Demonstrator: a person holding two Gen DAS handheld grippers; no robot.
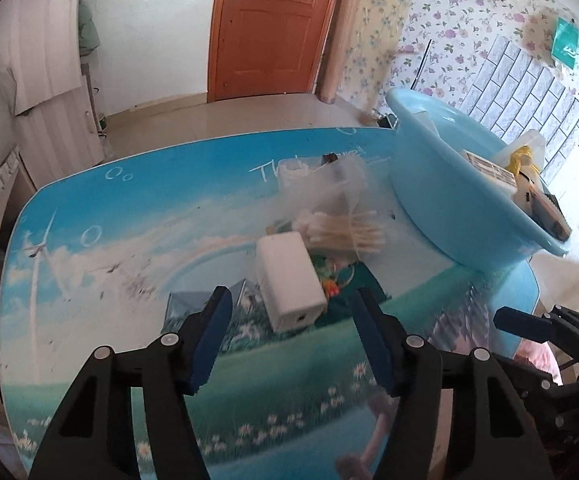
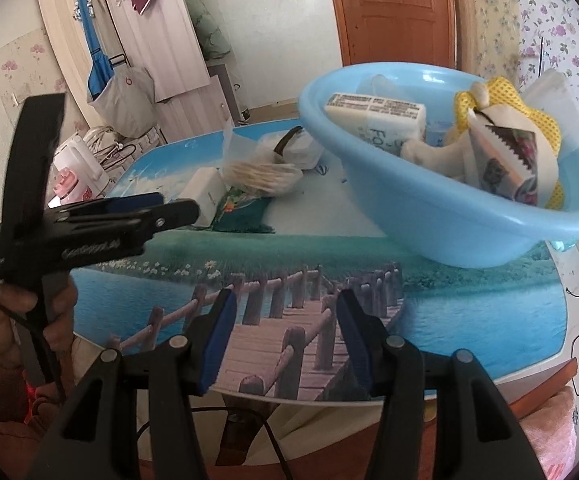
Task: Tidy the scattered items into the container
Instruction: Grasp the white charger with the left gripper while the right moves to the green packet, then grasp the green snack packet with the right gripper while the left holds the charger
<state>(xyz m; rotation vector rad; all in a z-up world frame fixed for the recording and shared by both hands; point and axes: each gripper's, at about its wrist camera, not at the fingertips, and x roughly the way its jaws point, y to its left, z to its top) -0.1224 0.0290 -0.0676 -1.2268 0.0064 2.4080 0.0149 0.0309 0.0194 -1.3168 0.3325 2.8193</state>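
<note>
The left gripper (image 1: 291, 334) hangs over the table (image 1: 89, 280) with its fingers apart and nothing between them. Just beyond its fingertips lies a white box (image 1: 289, 282), and the pads do not touch it. Behind the box is a clear bag of cotton swabs (image 1: 345, 232). To the right of the box lies a green packet (image 1: 345, 284). Further back on the table is another white bundle in plastic (image 2: 297, 148).

The blue basin (image 1: 441, 184) stands at the far right of the table. It already holds a white carton (image 2: 377, 114), a yellow cloth (image 2: 501, 96) and a printed pouch (image 2: 509, 168).

The right gripper (image 2: 285, 336) is above the near edge of the table, over the painted bridge. Its fingers are also apart and empty. A hand (image 2: 21, 320) in an orange sleeve holds the left gripper's handle.
</note>
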